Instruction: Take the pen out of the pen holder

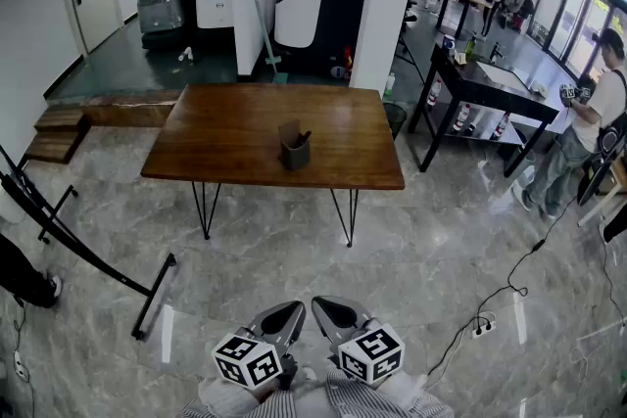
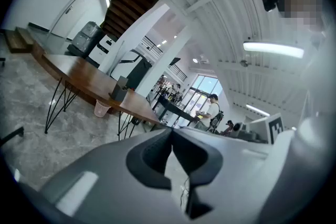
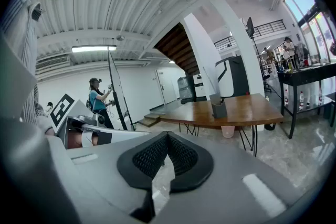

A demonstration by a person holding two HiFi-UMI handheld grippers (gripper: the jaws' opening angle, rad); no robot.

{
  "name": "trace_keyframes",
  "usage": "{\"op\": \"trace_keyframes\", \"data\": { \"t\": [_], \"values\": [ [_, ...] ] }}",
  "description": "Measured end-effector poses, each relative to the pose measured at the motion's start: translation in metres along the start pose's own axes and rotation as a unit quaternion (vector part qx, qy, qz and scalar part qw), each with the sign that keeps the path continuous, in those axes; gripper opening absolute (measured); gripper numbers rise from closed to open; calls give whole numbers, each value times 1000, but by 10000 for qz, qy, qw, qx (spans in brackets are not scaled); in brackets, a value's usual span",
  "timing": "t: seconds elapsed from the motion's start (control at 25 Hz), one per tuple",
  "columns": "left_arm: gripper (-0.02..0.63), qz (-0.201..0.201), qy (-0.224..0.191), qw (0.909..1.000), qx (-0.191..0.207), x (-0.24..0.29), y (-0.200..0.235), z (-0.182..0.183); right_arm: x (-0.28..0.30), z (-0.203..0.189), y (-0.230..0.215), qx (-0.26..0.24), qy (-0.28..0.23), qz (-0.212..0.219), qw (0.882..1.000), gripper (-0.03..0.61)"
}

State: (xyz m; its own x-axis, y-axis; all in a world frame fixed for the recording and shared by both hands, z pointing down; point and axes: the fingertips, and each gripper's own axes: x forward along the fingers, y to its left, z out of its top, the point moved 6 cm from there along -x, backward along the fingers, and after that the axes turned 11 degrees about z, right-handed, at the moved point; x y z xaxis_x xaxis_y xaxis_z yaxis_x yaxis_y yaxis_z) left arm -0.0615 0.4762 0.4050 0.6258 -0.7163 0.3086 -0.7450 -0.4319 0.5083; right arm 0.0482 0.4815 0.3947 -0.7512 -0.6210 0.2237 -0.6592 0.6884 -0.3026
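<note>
The pen (image 1: 304, 139) stands in the holder (image 1: 294, 152) near the middle of the table (image 1: 225, 147), well apart from the left gripper (image 1: 297, 307) and right gripper (image 1: 317, 302), both low with jaws pressed together, empty.

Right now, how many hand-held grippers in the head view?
2. The left hand-held gripper is at bottom centre, just left of the right hand-held gripper; both shut, empty, well short of the wooden table. None looks hidden.
</note>
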Motion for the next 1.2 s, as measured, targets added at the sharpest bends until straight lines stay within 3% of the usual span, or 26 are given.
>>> {"op": "trace_keyframes", "data": {
  "t": [0.16, 0.52, 0.76, 0.96, 1.2],
  "values": [
    [6, 40, -64, 9998, -167, 21, 10, 5, 5, 1, -22, 25, 11, -51, 10000, 0],
    [6, -54, -226, 9997, 85, 80, 39, 46, 47, 23, -86, 77, 28, -260, 9996, 0],
    [6, -222, -352, 9989, 223, 148, 82, 111, 113, 63, -150, 49, -56, -375, 9993, 0],
    [6, -347, -326, 9974, 537, 205, 117, 177, 176, 111, -199, 57, -286, -298, 9991, 0],
    [6, -480, -172, 9968, 620, 249, 149, 234, 225, 156, -243, 98, -237, -460, 9986, 0]
  ]
}}
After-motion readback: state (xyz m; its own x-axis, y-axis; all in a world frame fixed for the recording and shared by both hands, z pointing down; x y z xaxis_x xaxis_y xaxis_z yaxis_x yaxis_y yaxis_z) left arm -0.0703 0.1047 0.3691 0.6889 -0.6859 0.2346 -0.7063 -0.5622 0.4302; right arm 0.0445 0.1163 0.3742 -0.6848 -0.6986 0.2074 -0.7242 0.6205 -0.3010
